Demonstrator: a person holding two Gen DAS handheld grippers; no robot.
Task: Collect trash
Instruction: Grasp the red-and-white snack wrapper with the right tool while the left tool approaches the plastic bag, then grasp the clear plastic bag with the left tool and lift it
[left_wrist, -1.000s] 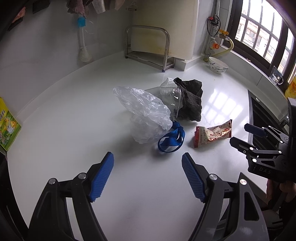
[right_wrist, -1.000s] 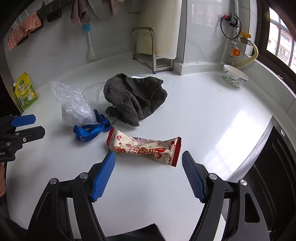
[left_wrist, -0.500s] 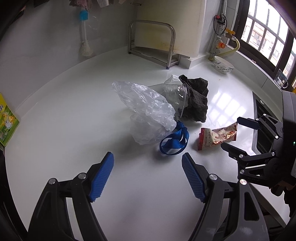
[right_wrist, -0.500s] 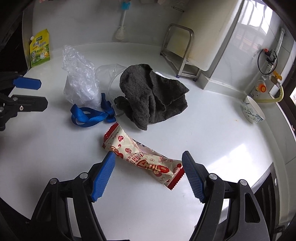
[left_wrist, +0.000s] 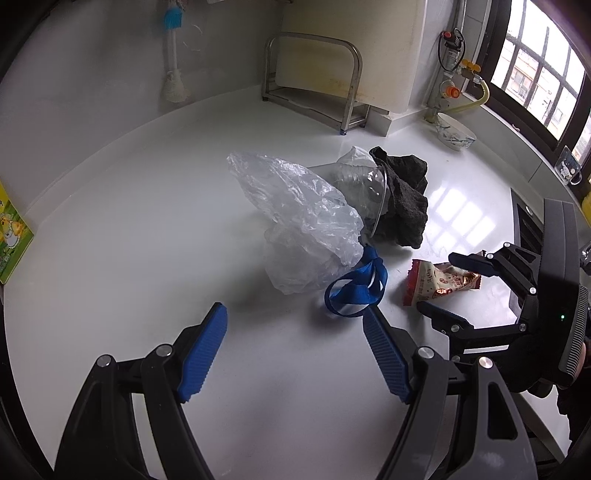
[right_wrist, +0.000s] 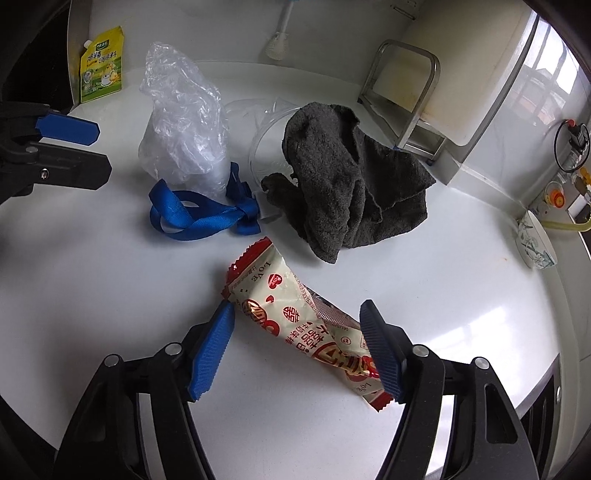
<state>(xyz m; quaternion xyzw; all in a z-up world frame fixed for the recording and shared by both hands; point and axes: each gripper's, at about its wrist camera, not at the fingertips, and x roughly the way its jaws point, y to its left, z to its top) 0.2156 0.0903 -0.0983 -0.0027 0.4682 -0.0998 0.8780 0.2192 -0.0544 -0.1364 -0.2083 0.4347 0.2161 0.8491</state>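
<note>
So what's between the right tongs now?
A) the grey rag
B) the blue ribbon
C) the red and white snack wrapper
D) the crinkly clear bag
C: the right tongs are open with the red and white snack wrapper lying on the counter between their blue fingers, while the blue ribbon, grey rag and clear bag sit farther off.

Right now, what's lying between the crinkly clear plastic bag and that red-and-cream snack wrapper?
A knotted blue strap lies between the plastic bag and the snack wrapper, touching the bag's base. White counter separates strap and wrapper. The right wrist view shows this best.
</note>
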